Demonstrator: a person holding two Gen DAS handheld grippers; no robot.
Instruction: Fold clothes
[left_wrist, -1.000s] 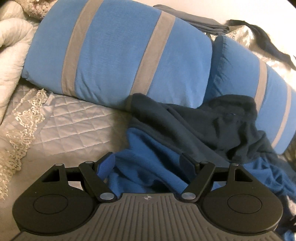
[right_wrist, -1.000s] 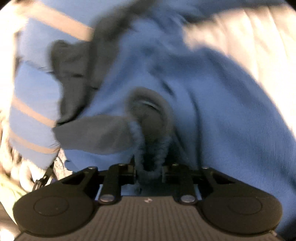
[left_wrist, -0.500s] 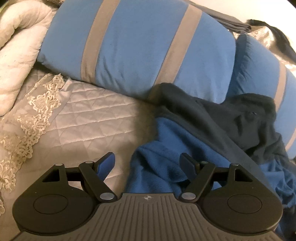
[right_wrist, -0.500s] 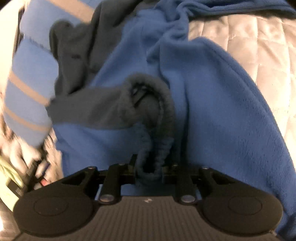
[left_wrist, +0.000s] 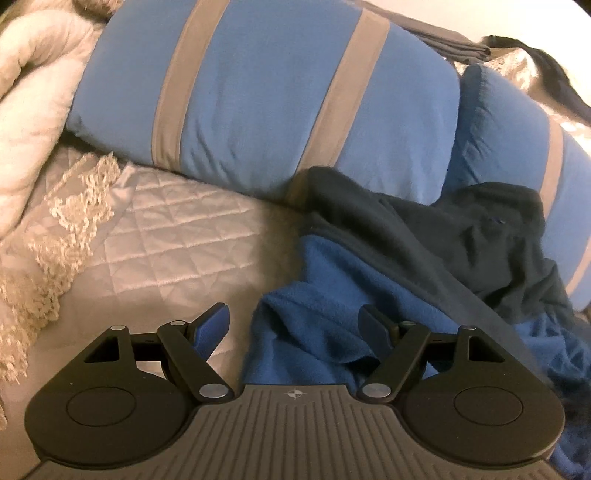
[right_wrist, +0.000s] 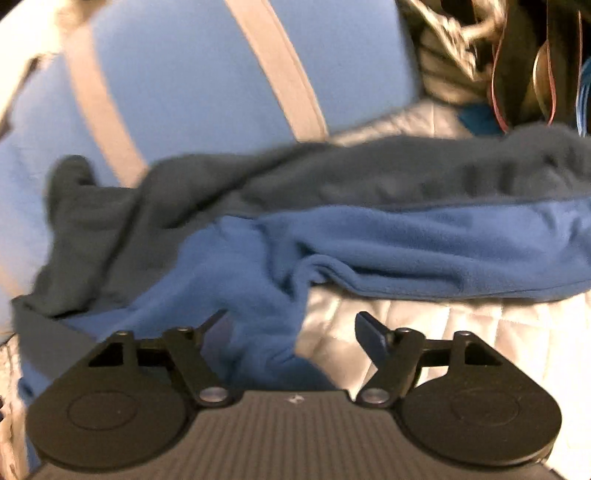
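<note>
Right wrist view: right gripper (right_wrist: 291, 332) has let go of the dark cuff, jaws now spread w/ blue fleece (right_wrist: 424, 243) bunched at 12 o'clock on quilt (right_wrist: 424, 325); left gripper (left_wrist: 295, 328) stays spread, so re-grip needed.

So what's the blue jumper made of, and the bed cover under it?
The blue jumper looks like fleece: its surface is fuzzy and matte, and it falls in soft, thick folds, with dark grey trim. The bed cover seems to be a smooth, slightly shiny quilted fabric, stitched in a diamond pattern. The exact fibre of either cannot be told.
</note>
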